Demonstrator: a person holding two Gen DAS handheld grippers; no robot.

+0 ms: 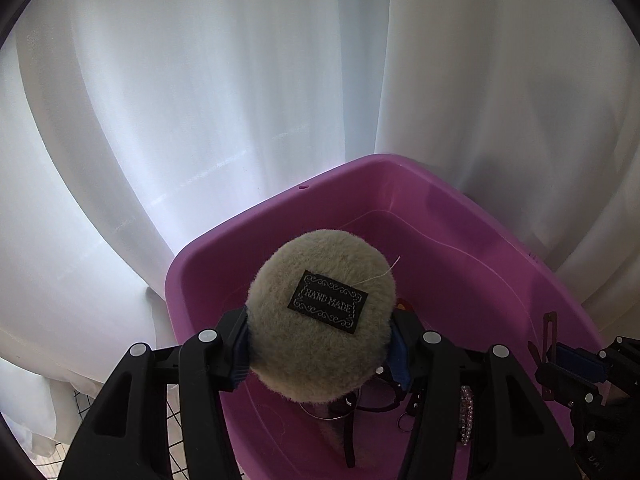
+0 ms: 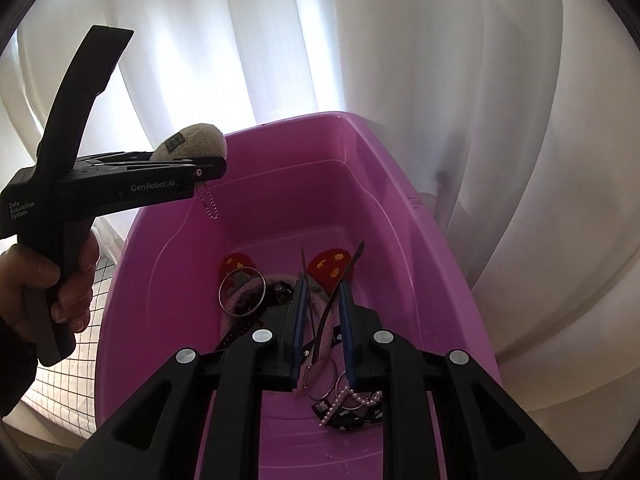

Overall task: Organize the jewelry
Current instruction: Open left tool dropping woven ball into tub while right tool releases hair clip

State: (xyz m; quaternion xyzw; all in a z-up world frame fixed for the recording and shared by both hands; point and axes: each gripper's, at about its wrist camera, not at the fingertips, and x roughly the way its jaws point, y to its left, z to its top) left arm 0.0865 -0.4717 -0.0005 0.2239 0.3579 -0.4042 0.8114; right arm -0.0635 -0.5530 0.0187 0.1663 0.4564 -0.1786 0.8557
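My left gripper (image 1: 318, 344) is shut on a beige plush ball (image 1: 320, 316) with a black "HAND MADE" label, held above the purple plastic tub (image 1: 280, 208). In the right wrist view the ball (image 2: 196, 140) sits in that gripper (image 2: 208, 168) with a pink bead chain (image 2: 210, 204) hanging under it. My right gripper (image 2: 324, 312) is inside the tub (image 2: 400, 200), shut on a thin brown hair clip (image 2: 344, 280). It also shows at the right of the left wrist view (image 1: 576, 364).
On the tub floor lie red felt pieces with yellow spots (image 2: 330, 268), a metal ring (image 2: 242, 290), a pinkish headband (image 2: 276, 284), a pearl string (image 2: 348, 396) and dark bows (image 2: 344, 416). White curtains (image 2: 400, 40) hang behind. A gridded cloth (image 2: 80, 352) lies to the left.
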